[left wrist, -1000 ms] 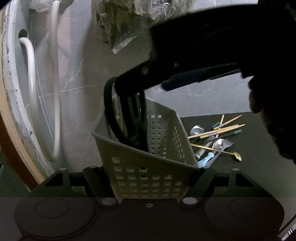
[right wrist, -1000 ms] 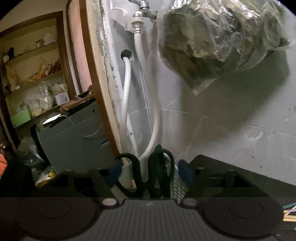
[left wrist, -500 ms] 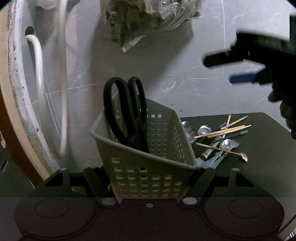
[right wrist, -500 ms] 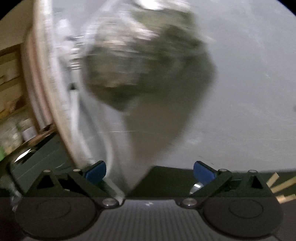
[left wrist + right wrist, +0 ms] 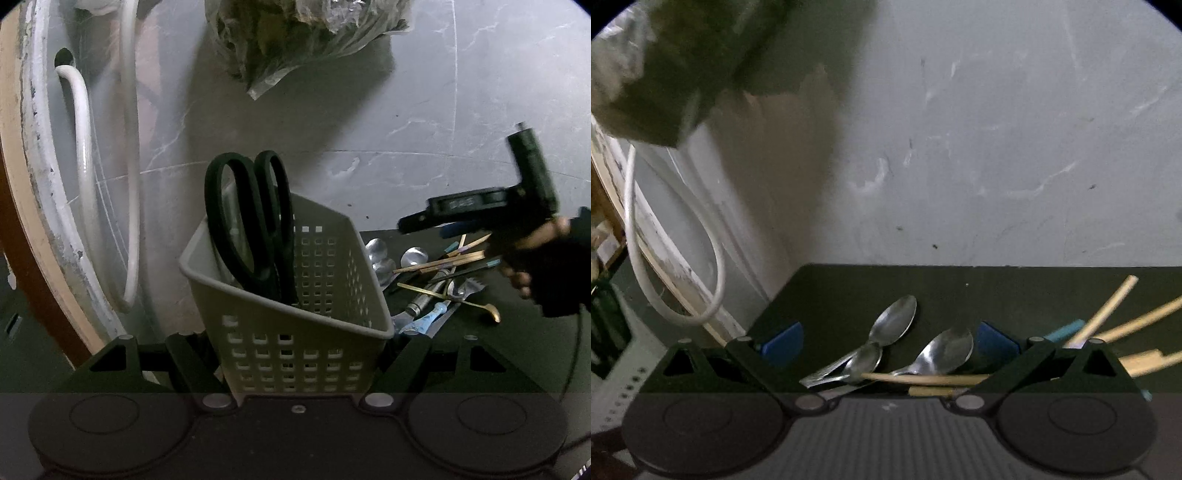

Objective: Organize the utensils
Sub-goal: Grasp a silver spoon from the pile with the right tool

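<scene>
Left tool [image 5: 295, 369] is clamped on the near wall of the perforated basket [image 5: 295, 321], holding it at the left end of the dark desk [image 5: 517, 354], close to the grey wall. Black-handled scissors [image 5: 255, 221] stand in the basket, handles up, leaning against the left side.

Right tool [image 5: 886, 343] has its jaws wide apart with nothing gripped; the blue pads [image 5: 783, 341] sit either side of the utensil pile, above it. Whether they touch anything, can't tell. In the left wrist view the right tool [image 5: 458, 225] hangs over the pile, with the person's hand [image 5: 532, 254] on its grip.

The loose utensils lie on the desk to the right of the basket: steel spoons [image 5: 895, 321] between the right tool's fingers, wooden chopsticks [image 5: 923, 378] crossing under them, more chopsticks fanning out right, a gold long-handled spoon [image 5: 454, 299] at the near edge of the pile.

A white hose [image 5: 83, 147] and a plastic bag [image 5: 295, 33] hang on the wall behind.
</scene>
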